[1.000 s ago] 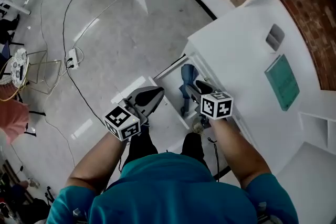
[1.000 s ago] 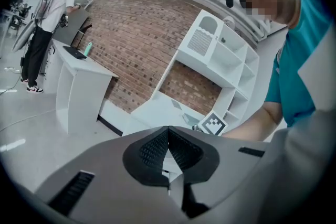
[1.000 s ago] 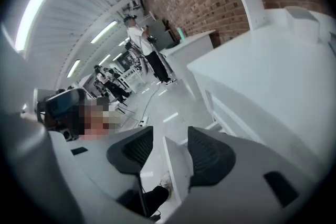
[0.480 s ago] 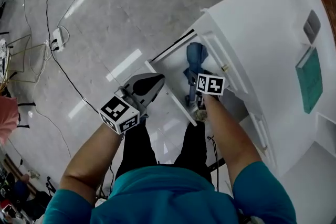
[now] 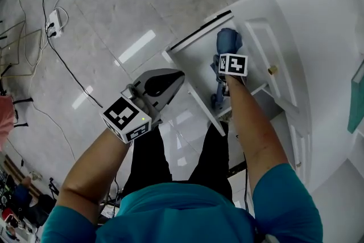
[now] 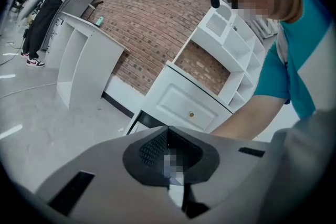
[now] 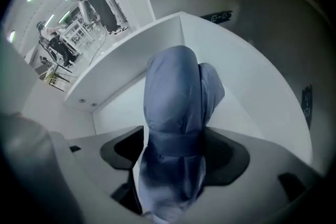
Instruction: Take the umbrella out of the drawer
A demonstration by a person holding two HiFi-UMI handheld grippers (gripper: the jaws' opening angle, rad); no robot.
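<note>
Looking down from above, the blue umbrella [image 5: 228, 41] lies in the open white drawer [image 5: 196, 45], poking out past the right gripper [image 5: 220, 69]. In its own view, the left gripper [image 6: 168, 132] has its jaws squeezed together on nothing. In the right gripper's view, its jaws have just been opening wide, and the umbrella sits loose between them.
</note>
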